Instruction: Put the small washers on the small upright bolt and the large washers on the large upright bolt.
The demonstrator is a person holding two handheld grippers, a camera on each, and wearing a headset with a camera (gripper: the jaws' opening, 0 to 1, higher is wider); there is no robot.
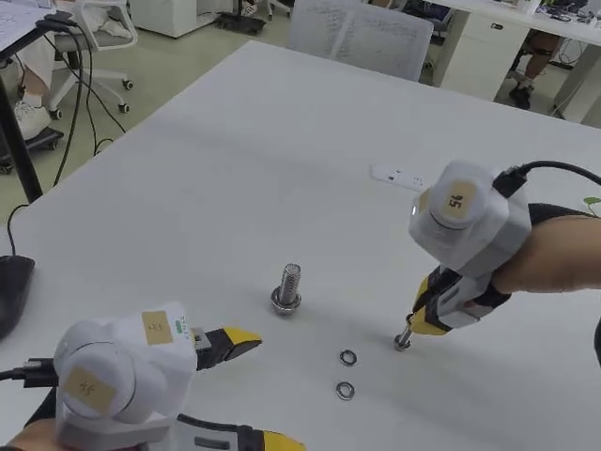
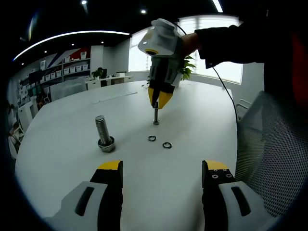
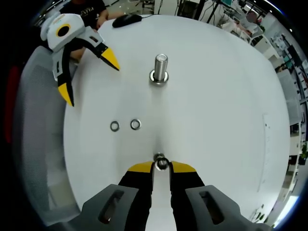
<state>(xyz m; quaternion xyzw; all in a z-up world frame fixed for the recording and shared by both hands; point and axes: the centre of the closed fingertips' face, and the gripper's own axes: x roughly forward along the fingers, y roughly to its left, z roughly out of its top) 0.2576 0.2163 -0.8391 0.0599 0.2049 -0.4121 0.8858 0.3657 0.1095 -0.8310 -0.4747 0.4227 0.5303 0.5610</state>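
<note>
Though amid office chairs [image 1: 362, 38], white table [image 1: 235, 169] with two loose washers [image 1: 348, 357].

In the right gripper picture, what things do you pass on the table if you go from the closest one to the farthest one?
small bolt → two small washers → large bolt → black mouse

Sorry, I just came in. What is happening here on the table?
A person holds a gripper in each hand. The right gripper has its jaws closed about the top of the small upright bolt. The left gripper hovers open over the white table. Two small washers lie loose on it, not yet on a bolt, near the large upright bolt.
</note>
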